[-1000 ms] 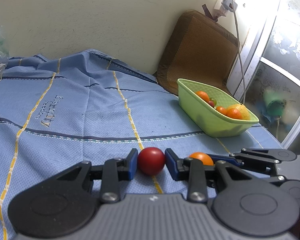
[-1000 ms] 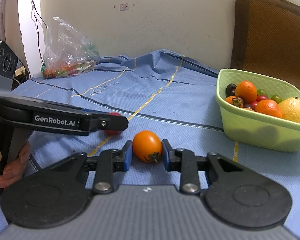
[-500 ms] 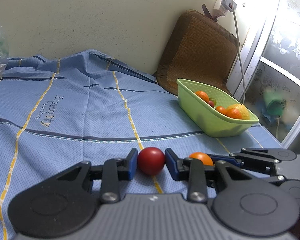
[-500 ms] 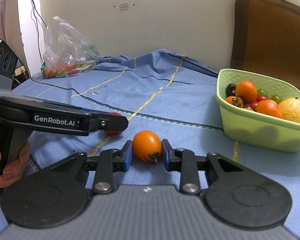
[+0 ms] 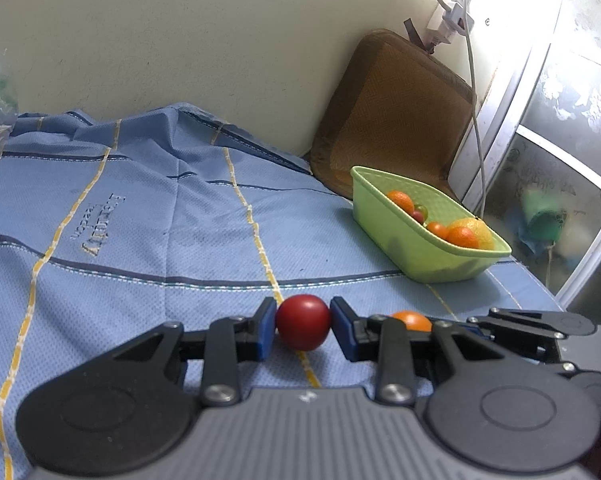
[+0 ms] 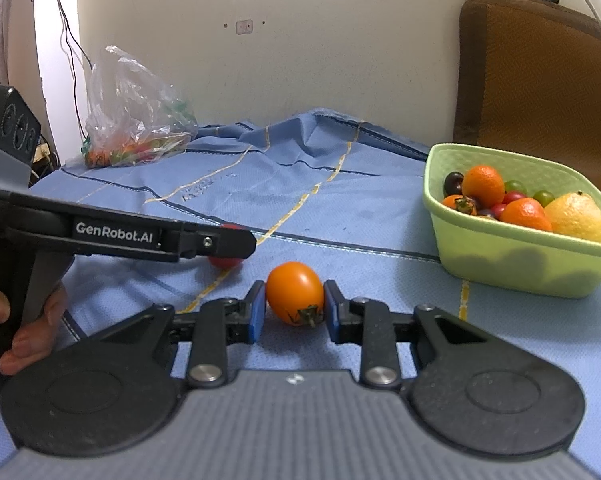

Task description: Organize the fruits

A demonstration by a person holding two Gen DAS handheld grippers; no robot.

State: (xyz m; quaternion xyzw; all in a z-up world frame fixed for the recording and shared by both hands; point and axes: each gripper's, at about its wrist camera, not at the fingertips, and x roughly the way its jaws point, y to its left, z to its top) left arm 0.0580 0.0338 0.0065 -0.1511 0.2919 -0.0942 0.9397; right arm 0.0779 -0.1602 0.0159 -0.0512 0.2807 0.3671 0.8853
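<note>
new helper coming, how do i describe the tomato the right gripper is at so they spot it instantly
Start at the green basket on the blue cloth. Left of it lies the orange tomato, between the right gripper pads. Its neighbour is red; this one is orange, with a stem.

Your right gripper (image 6: 294,312) has its blue fingers (image 6: 257,312) on both sides of the orange tomato (image 6: 294,293), which lies on the blue cloth (image 6: 340,208). Your left gripper (image 6: 228,245) partly hides a red tomato (image 6: 225,261). The green basket (image 6: 512,256) holds fruits.
</note>
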